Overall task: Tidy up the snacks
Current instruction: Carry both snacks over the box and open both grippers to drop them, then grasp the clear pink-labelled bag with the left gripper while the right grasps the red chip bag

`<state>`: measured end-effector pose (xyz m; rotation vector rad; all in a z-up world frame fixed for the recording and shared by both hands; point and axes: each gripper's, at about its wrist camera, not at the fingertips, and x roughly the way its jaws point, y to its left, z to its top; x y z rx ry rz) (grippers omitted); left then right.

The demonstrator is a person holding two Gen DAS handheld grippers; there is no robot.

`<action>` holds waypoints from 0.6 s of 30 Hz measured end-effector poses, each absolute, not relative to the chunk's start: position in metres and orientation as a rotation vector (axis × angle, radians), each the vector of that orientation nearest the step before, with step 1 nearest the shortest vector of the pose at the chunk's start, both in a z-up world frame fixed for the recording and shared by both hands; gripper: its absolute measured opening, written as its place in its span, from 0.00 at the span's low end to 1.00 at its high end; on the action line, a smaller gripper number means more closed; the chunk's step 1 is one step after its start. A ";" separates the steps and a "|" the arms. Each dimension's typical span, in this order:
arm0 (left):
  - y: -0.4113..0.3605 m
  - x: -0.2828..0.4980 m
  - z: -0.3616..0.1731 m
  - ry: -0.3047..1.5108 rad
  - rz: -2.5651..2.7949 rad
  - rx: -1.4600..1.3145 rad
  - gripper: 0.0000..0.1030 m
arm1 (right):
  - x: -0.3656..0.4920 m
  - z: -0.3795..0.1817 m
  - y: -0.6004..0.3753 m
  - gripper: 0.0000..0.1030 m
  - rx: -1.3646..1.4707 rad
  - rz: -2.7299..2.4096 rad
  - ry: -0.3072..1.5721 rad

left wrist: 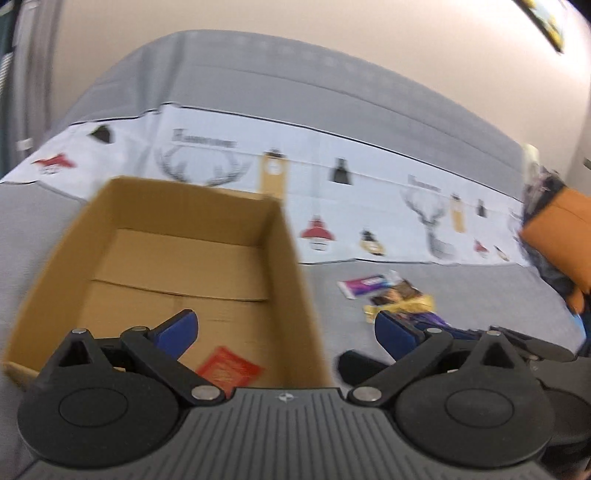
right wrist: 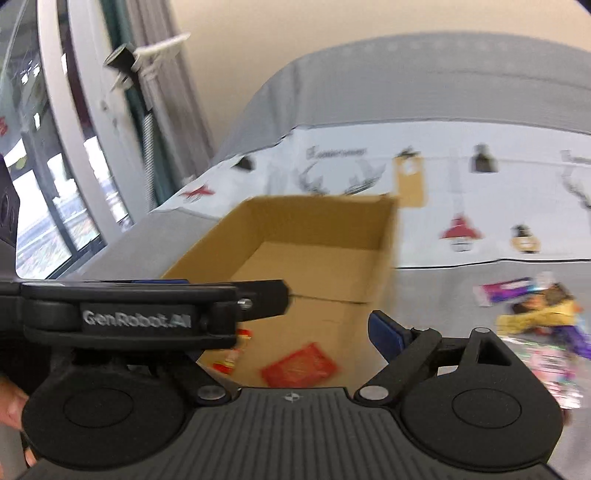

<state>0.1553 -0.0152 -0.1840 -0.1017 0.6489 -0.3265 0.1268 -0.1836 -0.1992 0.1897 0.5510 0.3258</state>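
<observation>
Setting: a home bedroom. Evidence: a bed [left wrist: 461, 291] under a grey cover, its padded grey headboard [left wrist: 280, 77] rising at the far edge against a plain cream wall [left wrist: 332, 26]. A white cloth printed with antlers and lamps [left wrist: 332, 206] lies across the bed just before the headboard. Beyond the bed's left side in the right wrist view, a window [right wrist: 48, 206] with grey curtains [right wrist: 162, 92].
</observation>
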 end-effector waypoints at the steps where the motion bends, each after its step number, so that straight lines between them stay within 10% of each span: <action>1: -0.027 0.153 -0.185 0.651 -0.348 -0.091 0.99 | 0.119 -0.202 -0.199 0.87 0.198 0.297 0.548; 18: -0.198 0.221 -0.294 1.004 -0.545 -0.109 0.73 | 0.107 -0.287 -0.408 0.51 0.483 -0.061 0.574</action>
